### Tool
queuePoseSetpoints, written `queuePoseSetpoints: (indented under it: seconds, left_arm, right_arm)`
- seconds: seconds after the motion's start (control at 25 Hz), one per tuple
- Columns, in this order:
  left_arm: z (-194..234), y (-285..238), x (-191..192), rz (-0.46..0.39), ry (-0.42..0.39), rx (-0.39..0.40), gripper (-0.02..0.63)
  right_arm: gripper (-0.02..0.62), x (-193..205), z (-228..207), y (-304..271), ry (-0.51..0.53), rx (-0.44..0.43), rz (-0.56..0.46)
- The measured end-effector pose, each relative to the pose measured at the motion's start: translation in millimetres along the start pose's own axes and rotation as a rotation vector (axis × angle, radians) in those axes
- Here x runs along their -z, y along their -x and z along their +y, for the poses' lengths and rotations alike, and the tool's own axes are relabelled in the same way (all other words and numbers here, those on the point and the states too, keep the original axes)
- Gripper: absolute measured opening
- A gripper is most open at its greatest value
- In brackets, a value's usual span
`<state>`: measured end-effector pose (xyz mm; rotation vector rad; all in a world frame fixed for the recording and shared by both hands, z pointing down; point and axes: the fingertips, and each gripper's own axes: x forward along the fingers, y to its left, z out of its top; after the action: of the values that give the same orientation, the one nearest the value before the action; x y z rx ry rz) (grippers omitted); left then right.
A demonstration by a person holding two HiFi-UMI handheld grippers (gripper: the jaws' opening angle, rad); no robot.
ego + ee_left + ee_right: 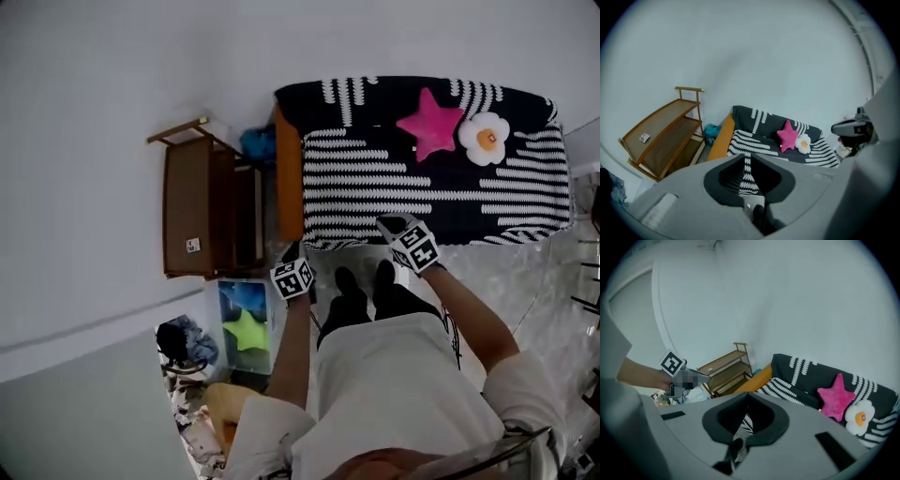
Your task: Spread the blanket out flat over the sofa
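Sofa's (289,173) blanket (441,187) hangs from left hand-held gripper (292,253) and right hand-held gripper (390,226).

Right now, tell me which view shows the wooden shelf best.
The left gripper view: the wooden shelf stands large, with both tiers visible. The head view sees it from above; the right gripper view shows it small.

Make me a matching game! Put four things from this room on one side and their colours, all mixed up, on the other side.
Things:
1. star pillow
2. flower pillow
3. shelf
4. blanket

Colours:
A. brown
B. black with white stripes
C. pink
D. white with an orange middle

Pairs: 1-C, 2-D, 3-A, 4-B
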<state>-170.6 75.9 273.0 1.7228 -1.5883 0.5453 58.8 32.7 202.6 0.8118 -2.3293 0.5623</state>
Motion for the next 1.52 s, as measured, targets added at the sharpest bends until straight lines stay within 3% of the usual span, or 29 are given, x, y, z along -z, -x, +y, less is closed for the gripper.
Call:
queuePoseSetpoints:
  seconds: [0.12, 0.52, 1.0, 1.28, 1.52]
  left_arm:
    - [-20, 20, -29, -0.042, -0.043, 0.026, 0.049]
    - [-88, 119, -123, -0.301, -0.224, 0.134, 0.046]
    - [-145, 196, -178, -0.411, -0.277, 0.323, 0.046]
    - [-154, 208, -190, -0.43, -0.346, 0.347, 0.047]
    - [-154, 207, -194, -0.431, -0.345, 0.356, 0.046]
  right_arm:
    - [0.003, -19, -2, 23, 0.018, 0.007, -0.031]
    - [0.003, -84, 12, 108, 0.052, 0.027, -0.161]
    - [0.003, -141, 30, 203, 0.079, 0.091, -0.392]
    - [0.002, -154, 16, 231, 0.065, 0.141, -0.455]
    - [0.002, -152, 12, 231, 0.048, 0.151, -0.454]
